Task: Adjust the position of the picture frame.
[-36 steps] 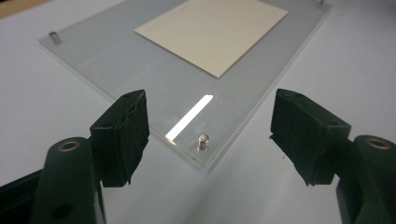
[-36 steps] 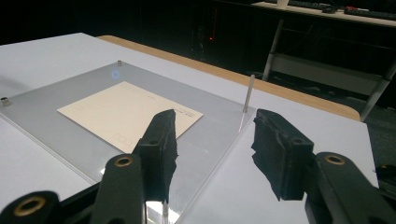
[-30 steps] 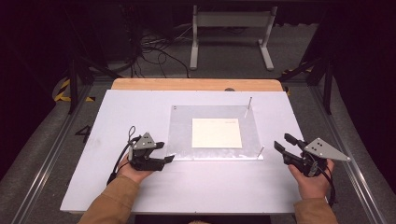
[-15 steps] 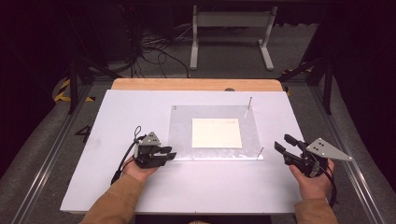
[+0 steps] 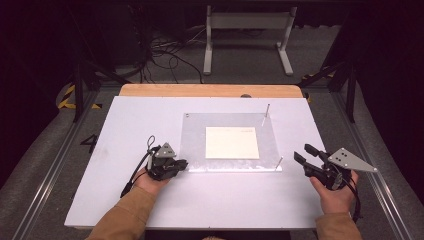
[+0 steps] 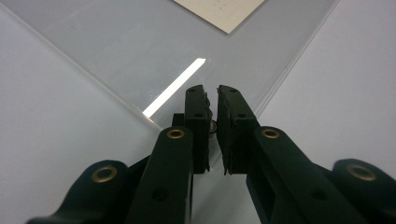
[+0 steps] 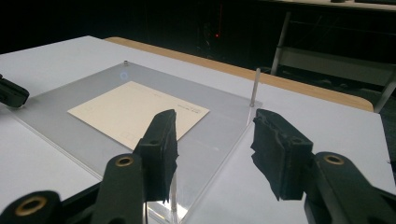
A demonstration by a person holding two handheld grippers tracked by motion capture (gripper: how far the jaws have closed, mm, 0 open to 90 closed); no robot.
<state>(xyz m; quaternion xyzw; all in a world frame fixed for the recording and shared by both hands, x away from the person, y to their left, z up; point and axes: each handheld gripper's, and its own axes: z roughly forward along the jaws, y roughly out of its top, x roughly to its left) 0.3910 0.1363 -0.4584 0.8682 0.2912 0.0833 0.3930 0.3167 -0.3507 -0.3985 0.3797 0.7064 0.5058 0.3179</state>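
Two grippers work the near edge of a clear plate (image 5: 195, 145) that lies flat in the middle of the white table (image 5: 130, 125), with a cream card (image 5: 232, 142) at its centre.

Starting at the left, the left gripper (image 5: 184, 164) sits at the plate's near-left corner, at about seven o'clock from the card. In the left gripper view its jaws are drawn almost together, and a small metal peg (image 6: 213, 126) shows in the narrow slit between them. It looks pinched, standing right at the corner edge of the plate.

Further right, a short screw (image 5: 187, 115) marks the far-left corner and a tall pin (image 5: 267, 111) stands upright at the far-right corner, at about one o'clock from the card.

At the near-right corner a second thin pin (image 5: 279, 163) stands at five o'clock from the card. The right gripper (image 5: 301, 152) hovers just beyond it with its jaws spread wide and nothing between the pads. From that claw the pin lies at roughly nine o'clock on the table. In the right gripper view it rises low down, close against the left jaw.

The pin's long axis is vertical, so I judge the right claw, much the nearer, would need to centre the shaft between its jaws before closing.
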